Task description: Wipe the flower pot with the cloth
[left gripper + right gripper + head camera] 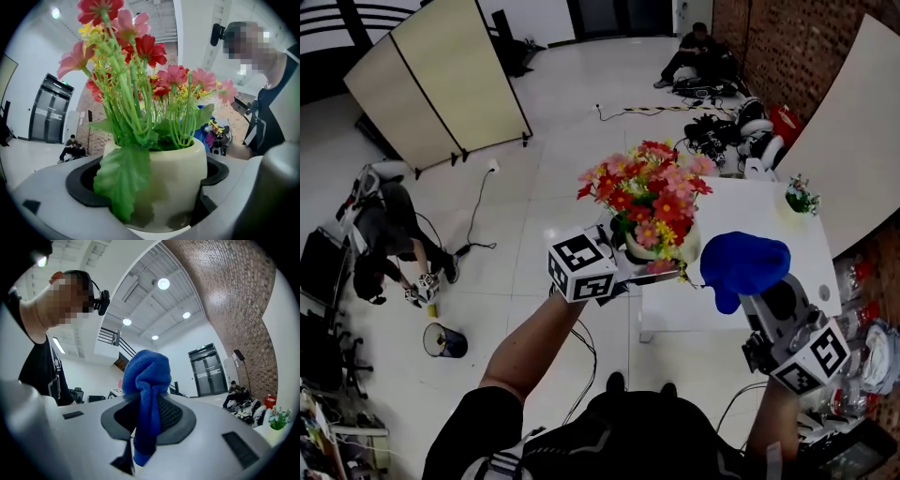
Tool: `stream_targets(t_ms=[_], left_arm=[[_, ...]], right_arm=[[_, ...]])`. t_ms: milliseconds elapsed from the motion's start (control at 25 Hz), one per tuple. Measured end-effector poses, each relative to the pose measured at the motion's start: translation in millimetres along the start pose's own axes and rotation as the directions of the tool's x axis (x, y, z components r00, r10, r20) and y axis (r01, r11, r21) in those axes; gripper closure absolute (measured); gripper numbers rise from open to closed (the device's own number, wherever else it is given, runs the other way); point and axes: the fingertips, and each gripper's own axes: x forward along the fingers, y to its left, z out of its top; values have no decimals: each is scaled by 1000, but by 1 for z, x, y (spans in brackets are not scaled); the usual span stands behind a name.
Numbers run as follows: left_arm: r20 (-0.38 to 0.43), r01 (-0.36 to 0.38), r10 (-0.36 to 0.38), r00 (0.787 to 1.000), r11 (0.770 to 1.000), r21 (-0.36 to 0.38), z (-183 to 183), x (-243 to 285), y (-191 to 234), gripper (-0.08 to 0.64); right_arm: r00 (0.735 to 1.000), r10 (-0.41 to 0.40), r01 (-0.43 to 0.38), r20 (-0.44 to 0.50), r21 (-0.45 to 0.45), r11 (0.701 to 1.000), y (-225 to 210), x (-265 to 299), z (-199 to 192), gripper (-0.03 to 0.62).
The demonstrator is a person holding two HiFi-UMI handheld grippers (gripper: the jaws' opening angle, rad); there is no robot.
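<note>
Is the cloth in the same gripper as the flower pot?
No, the left gripper clamps the flower pot, while the blue cloth is pinched in the right gripper.

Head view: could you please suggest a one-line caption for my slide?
Left gripper holds a cream flower pot of red and pink flowers; right gripper holds a blue cloth beside it.

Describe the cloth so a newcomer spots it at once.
Find the white table by the brick wall. Above its near edge, the right tongs pinch the cloth: a bunched, solid blue wad, unlike the red-and-pink flowers beside it.
</note>
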Motion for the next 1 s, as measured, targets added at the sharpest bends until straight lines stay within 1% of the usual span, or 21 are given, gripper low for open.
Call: stream_targets(t_ms=[160, 320, 400, 520, 560, 720, 800, 920, 1000], left_arm=[[7, -3, 3, 1000, 1000, 16, 24, 6, -8, -8], [0, -8, 8, 1000, 1000, 13, 28, 14, -14, -8], [10, 20, -20, 1000, 1000, 19, 31, 12, -25, -8], [38, 62, -66, 997, 995, 82, 41, 6, -46, -8], [44, 73, -78, 996, 993, 93, 45, 5, -52, -8], [60, 103, -108, 992, 992, 73, 50, 6, -62, -8], [62, 113, -118, 991, 991, 78, 50, 7, -66, -8], [67, 143, -149, 986, 985, 95, 52, 5, -79, -8], [76, 172, -181, 981, 979, 109, 54, 2, -90, -8]], right_arm=[[999, 47, -48, -25, -42, 998, 16, 1, -4, 528], [996, 73, -76, -55, -60, 995, 26, 1, -12, 528], [994, 78, -83, -73, -63, 995, 32, 2, -16, 528], [993, 78, -83, -86, -63, 995, 37, 4, -15, 528], [993, 78, -83, -86, -61, 995, 37, 4, -14, 528], [994, 75, -80, -78, -69, 994, 33, -1, -6, 528], [995, 61, -67, -76, -72, 995, 27, -4, -3, 528], [997, 47, -49, -56, -42, 998, 19, -9, 6, 528], [998, 29, -29, -49, 4, 1000, 15, -10, 11, 528]])
